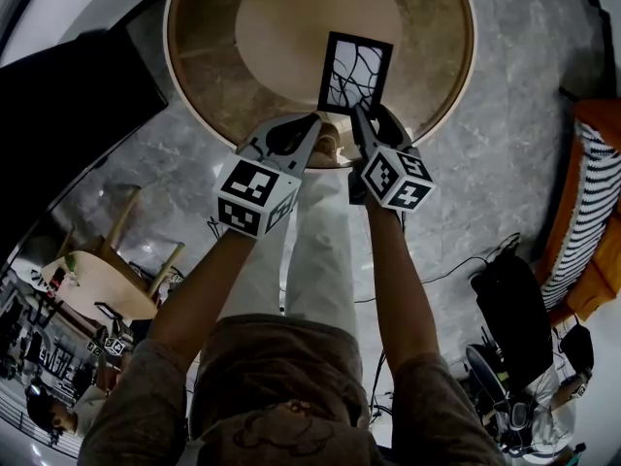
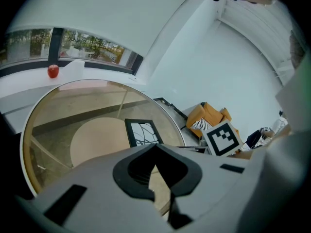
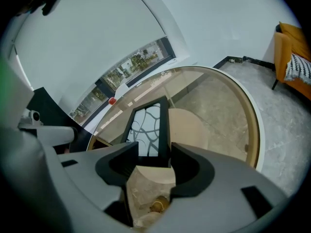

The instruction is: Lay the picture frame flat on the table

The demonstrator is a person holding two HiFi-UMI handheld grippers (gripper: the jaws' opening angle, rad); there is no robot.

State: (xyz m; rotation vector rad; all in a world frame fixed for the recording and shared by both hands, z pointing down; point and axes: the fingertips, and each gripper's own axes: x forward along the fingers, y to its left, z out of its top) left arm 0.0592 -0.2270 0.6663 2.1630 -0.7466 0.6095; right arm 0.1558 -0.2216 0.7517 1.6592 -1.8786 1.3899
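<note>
Looking down, head view: round glass-topped table (image 1: 209, 95), pale rim, beige disc base beneath; black rectangular picture frame (image 1: 355, 73), white pane veined with black lines, lying on the glass towards the near edge, just beyond the left gripper (image 1: 312, 119) and right gripper (image 1: 374, 122). Left gripper view: jaws closed tip to tip, nothing between, frame beyond them. Right gripper view: jaws spread wide, frame's near end between them, pads not visibly pressing it.

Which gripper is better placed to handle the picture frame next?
Right. The right gripper has open jaws either side of the near end of the picture frame; the left gripper is shut, beside the frame's corner.
</note>
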